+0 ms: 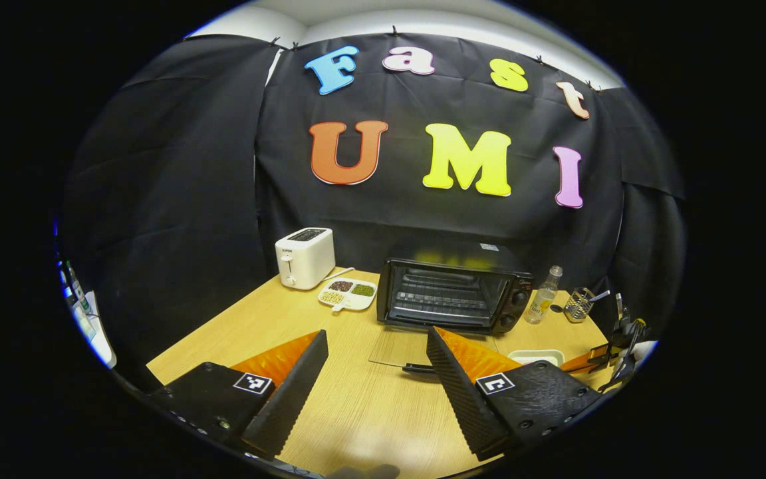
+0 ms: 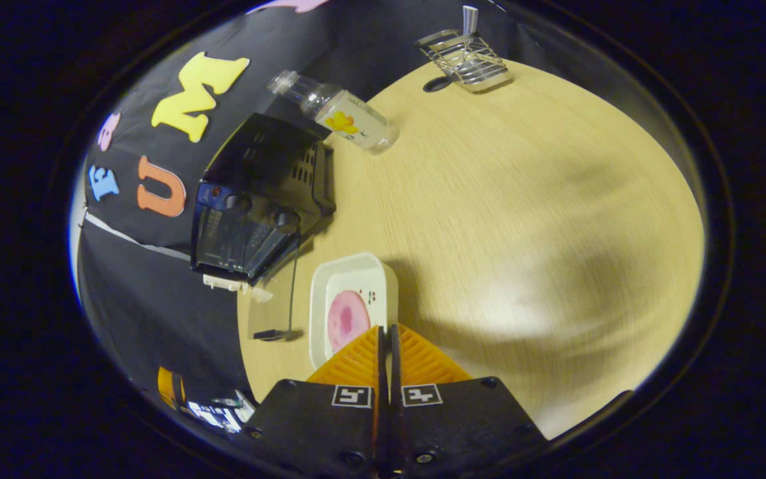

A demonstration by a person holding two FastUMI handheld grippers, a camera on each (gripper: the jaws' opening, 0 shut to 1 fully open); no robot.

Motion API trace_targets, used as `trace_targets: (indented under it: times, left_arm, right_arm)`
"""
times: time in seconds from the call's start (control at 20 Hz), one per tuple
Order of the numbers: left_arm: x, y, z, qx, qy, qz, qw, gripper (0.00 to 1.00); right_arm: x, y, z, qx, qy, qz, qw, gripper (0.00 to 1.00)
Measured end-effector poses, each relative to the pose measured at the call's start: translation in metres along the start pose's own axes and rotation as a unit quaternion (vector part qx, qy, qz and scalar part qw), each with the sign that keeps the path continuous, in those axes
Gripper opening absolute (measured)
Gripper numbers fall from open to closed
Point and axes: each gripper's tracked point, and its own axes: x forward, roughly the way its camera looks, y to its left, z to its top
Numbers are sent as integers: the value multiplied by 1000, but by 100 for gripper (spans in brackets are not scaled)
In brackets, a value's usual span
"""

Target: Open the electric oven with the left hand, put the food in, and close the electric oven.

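Observation:
The black electric oven (image 1: pixel 453 293) stands at the back of the wooden table (image 1: pixel 363 412), its glass door (image 1: pixel 409 346) folded down flat and its rack bare. My left gripper (image 1: pixel 376 334) is open in front of the door, holding nothing. To the oven's right, a white dish (image 1: pixel 537 357) lies on the table. In the right gripper view this dish (image 2: pixel 350 286) holds a pink slice of food (image 2: pixel 348 319). My right gripper (image 2: pixel 386 330) is turned on its side and shut at the dish's near rim. The oven (image 2: pixel 256 193) stands just beyond the dish.
A white toaster (image 1: pixel 304 256) and a sectioned plate of grains (image 1: pixel 348 293) sit left of the oven. A clear bottle (image 1: pixel 542 296) and a wire holder (image 1: pixel 579 303) stand to its right. The door's handle (image 2: pixel 270 334) juts toward the dish.

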Motion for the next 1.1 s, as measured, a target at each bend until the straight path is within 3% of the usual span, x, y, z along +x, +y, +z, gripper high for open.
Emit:
trace_targets:
  times: [0.2, 0.3, 0.35, 0.5, 0.75, 1.0, 1.1]
  left_arm:
    - [-2, -12, 4, 14, -2, -20, 1000, 96]
    - [-3, -16, 6, 23, -4, -30, 999, 95]
    - [-4, -18, 5, 29, -4, -32, 999, 95]
    - [-9, -23, 9, 38, -7, -44, 998, 95]
    - [-20, -28, 14, 58, -9, -60, 997, 95]
    - [-28, -23, 12, 81, -1, -57, 995, 95]
    - [-29, -20, 14, 83, -3, -52, 995, 96]
  right_arm:
    - [-24, 20, 13, 18, -50, 12, 999, 4]
    - [-33, 34, 15, 21, -74, 15, 997, 0]
    - [-36, 44, 14, 23, -85, 21, 996, 4]
    - [-36, 80, 3, 36, -103, 52, 993, 0]
    - [-19, 124, -22, 68, -128, 89, 985, 0]
    - [18, 154, -52, 118, -157, 91, 976, 4]
    - [35, 162, -69, 130, -162, 84, 975, 0]
